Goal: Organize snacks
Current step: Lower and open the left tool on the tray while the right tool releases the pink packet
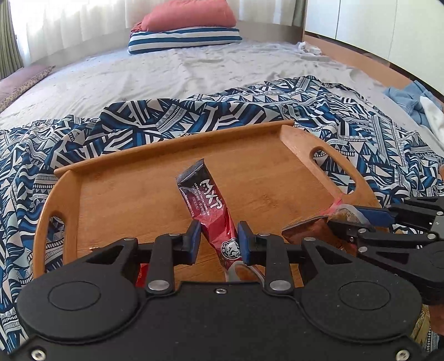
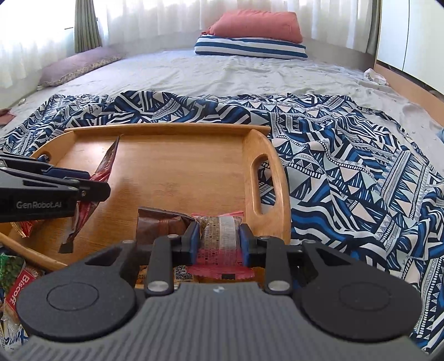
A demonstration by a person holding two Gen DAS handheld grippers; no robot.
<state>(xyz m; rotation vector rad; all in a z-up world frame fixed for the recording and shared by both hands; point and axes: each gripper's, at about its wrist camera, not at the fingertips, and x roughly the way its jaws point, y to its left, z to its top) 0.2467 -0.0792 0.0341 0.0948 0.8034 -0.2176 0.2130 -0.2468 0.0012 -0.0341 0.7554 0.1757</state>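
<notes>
Clamped narrowly in the left gripper (image 1: 219, 240), the red sachet (image 1: 206, 200) stands tilted over the wooden tray (image 1: 172, 138), while the right gripper (image 2: 219, 238) pinches a clear-wrapped snack (image 2: 219, 230) at the tray's near edge, so either slick wrapper could slip, or the close grippers collide.

Bed (image 1: 166, 72), stacked pillows (image 1: 186, 27), sheer sunlit curtains (image 2: 166, 16).

Daylight floods through the curtains (image 2: 166, 16) ahead of me, blowing them out white; my views are sharp at centre, with fisheye bending at the edges.
</notes>
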